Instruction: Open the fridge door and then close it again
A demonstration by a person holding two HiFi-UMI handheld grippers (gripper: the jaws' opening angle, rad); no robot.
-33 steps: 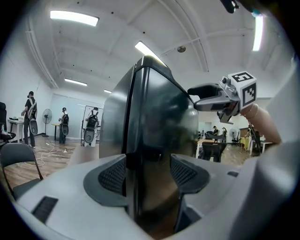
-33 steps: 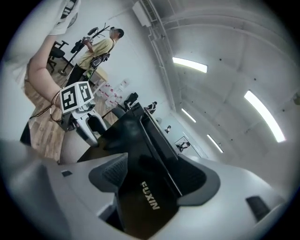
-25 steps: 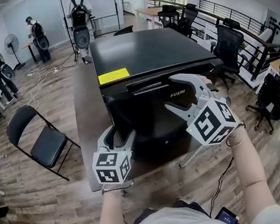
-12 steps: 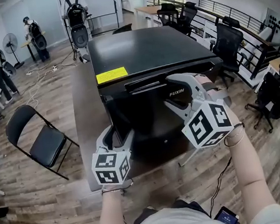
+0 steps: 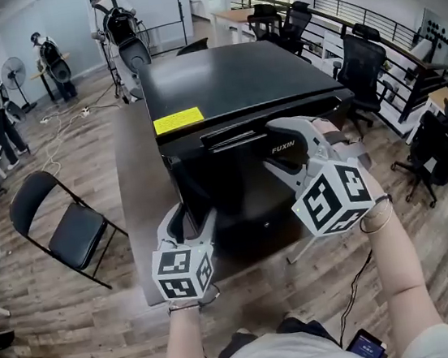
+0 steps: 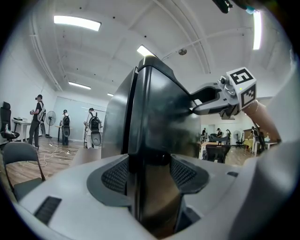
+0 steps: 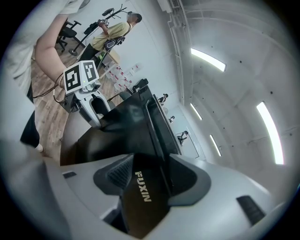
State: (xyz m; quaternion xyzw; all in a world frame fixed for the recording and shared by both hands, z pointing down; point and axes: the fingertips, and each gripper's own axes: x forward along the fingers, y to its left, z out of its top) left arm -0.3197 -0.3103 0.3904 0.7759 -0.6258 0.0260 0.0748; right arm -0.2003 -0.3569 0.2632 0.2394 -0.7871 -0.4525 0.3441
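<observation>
Fridge door [image 5: 246,191] looks closed, the fridge up on the table [image 5: 139,185] right before us. Our left gripper [image 5: 192,215] is clamped on the door's left edge. Our right gripper [image 5: 273,147] has just been closing its jaws, and they pinch the top right corner. We want a firm bite first, then a slow, even swing without dragging the fridge.

Between my left gripper's [image 6: 149,174] jaws the fridge door [image 6: 159,117] is glossy black, smooth enough to mirror the room. The gripper's shell looks like matt grey plastic, its pads [image 6: 115,176] dark and cross-hatched. Left of it, the floor [image 6: 56,157] is wood plank.
</observation>
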